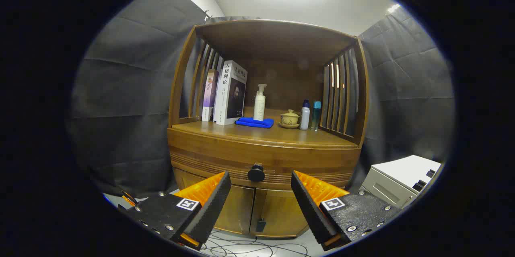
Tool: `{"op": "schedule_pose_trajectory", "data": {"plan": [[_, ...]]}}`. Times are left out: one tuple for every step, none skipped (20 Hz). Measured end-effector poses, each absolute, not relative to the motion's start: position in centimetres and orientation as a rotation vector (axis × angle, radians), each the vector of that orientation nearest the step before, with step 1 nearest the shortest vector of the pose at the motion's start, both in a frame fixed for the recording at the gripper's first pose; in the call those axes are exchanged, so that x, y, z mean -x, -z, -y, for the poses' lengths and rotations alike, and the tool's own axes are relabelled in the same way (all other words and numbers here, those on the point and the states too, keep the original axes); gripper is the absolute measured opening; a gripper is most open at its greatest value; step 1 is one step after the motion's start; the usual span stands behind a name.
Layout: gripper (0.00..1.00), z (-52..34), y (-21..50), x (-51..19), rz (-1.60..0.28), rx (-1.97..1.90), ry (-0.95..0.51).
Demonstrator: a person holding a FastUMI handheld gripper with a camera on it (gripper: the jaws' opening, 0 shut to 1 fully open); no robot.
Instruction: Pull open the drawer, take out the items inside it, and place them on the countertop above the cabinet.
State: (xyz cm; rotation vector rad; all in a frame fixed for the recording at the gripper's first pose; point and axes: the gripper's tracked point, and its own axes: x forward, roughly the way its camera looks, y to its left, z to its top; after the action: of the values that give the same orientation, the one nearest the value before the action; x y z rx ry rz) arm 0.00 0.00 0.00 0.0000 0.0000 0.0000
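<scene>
A wooden cabinet stands straight ahead, its drawer closed with a round dark knob at the middle of its front. My gripper is open, its fingertips on either side of the knob and a little short of it, touching nothing. Above the drawer lies the countertop, a wooden shelf under a slatted hutch. On it stand two books, a white pump bottle on a blue cloth, a small lidded tea cup and two slim bottles. The drawer's inside is hidden.
Below the drawer are two cabinet doors with a small dark latch. A white box sits on the floor to the right of the cabinet. Loose cables lie on the floor in front. Bare countertop shows along its front edge.
</scene>
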Motion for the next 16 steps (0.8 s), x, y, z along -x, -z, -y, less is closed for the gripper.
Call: {"op": "schedule_pose_trajectory", "data": {"plan": [[0.95,-0.1,-0.1,0.0,0.002,-0.005,-0.002],[0.95,-0.4,-0.6,0.1,0.015,-0.005,-0.006],[0.95,-0.4,-1.0,0.3,0.028,0.000,-0.006],[0.95,-0.4,-1.2,0.5,0.039,0.007,-0.005],[0.94,-0.3,-1.5,0.7,0.048,0.011,-0.001],[0.94,-0.2,-1.6,0.7,0.057,0.010,0.003],[0.94,0.0,-1.7,0.7,0.059,0.008,0.008],[0.94,0.2,-1.6,0.5,0.056,0.007,0.014],[0.95,0.3,-1.4,0.6,0.052,0.006,0.018],[0.95,0.4,-1.3,0.6,0.049,0.001,0.021],[0.95,0.5,-1.4,0.6,0.049,-0.004,0.023],[0.95,0.6,-1.5,0.6,0.053,-0.009,0.025],[0.95,0.7,-1.6,0.5,0.056,-0.011,0.030],[0.95,0.9,-1.6,0.6,0.059,-0.011,0.034],[0.94,0.9,-1.6,0.6,0.059,-0.012,0.037],[0.95,1.0,-1.5,0.5,0.057,-0.014,0.039]]}}
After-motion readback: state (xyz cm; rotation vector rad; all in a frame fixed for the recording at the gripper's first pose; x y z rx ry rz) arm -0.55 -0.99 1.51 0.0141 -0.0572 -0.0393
